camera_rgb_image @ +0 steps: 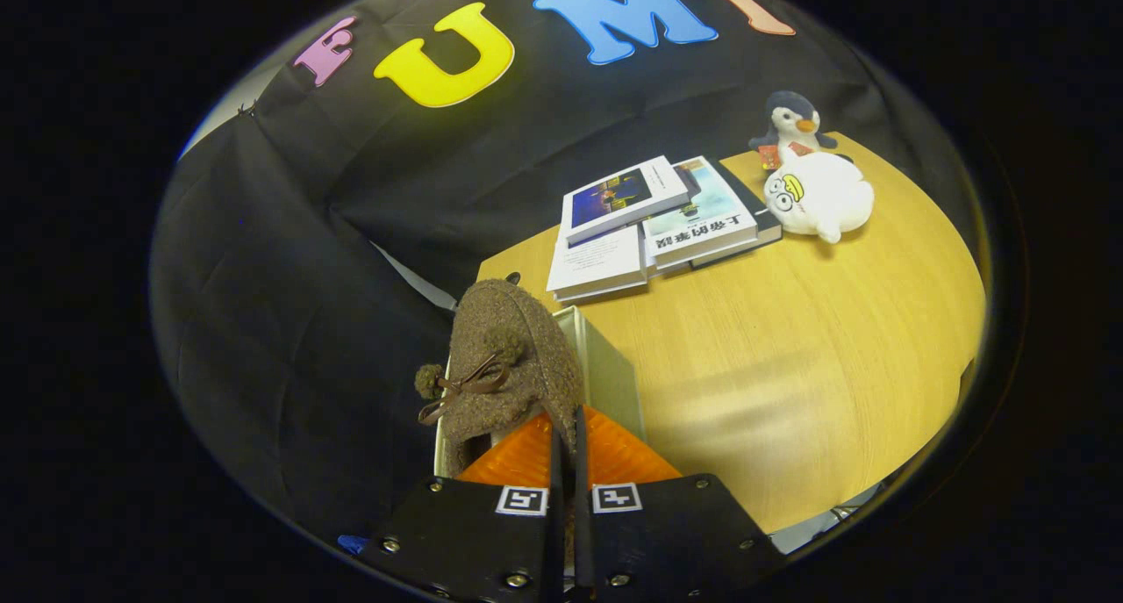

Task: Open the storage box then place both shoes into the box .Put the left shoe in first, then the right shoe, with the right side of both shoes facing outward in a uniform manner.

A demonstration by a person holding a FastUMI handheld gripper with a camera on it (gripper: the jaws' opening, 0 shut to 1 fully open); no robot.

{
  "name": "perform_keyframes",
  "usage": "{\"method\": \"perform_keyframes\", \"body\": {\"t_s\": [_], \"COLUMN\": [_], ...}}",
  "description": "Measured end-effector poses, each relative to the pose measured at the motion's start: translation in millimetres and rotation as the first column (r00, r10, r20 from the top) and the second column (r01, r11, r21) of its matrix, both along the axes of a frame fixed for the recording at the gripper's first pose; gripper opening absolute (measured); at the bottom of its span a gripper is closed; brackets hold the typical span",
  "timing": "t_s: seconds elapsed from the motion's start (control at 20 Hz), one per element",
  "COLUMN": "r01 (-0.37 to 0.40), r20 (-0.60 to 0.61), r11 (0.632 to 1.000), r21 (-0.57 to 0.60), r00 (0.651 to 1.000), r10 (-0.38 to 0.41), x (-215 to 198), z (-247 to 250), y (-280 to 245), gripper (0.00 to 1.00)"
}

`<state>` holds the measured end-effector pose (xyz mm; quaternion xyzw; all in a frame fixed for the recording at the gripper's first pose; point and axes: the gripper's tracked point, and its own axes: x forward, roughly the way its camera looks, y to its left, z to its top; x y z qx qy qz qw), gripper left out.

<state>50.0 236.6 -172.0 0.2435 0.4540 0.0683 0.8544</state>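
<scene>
A brown felt shoe (pixel 507 357) with a small bow and pompoms hangs from my gripper (pixel 566 432), toe pointing away from me. The two orange fingers (pixel 518 455) are pressed together on the shoe's rear edge, so the gripper is shut on it. Under and just right of the shoe, the white storage box (pixel 605 366) sits near the wooden table's left edge, its rim and one wall visible. The box's inside is hidden by the shoe and the fingers.
A stack of books (pixel 649 221) lies beyond the box on the wooden table (pixel 790 366). Farther back right stand a white plush toy (pixel 818 197) and a penguin plush (pixel 792 122). Black cloth hangs to the left.
</scene>
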Motion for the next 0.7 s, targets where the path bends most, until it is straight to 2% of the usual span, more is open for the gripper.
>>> {"method": "perform_keyframes", "body": {"t_s": [0.5, 0.6, 0.65, 0.7], "r01": [0.043, 0.053, 0.059, 0.056], "r20": [-0.047, -0.004, 0.022, 0.037], "r11": [0.999, 0.998, 0.998, 0.998], "r21": [-0.03, 0.03, 0.037, 0.016], "r00": [0.998, 0.999, 0.998, 0.998], "r10": [-0.044, -0.053, -0.06, -0.057], "x": [-8.4, -4.8, -0.9, -1.0], "z": [-42.8, -32.0, -26.6, -22.5], "y": [23.9, 32.4, 30.8, 25.6], "gripper": [0.04, 0.31, 0.59, 0.71]}}
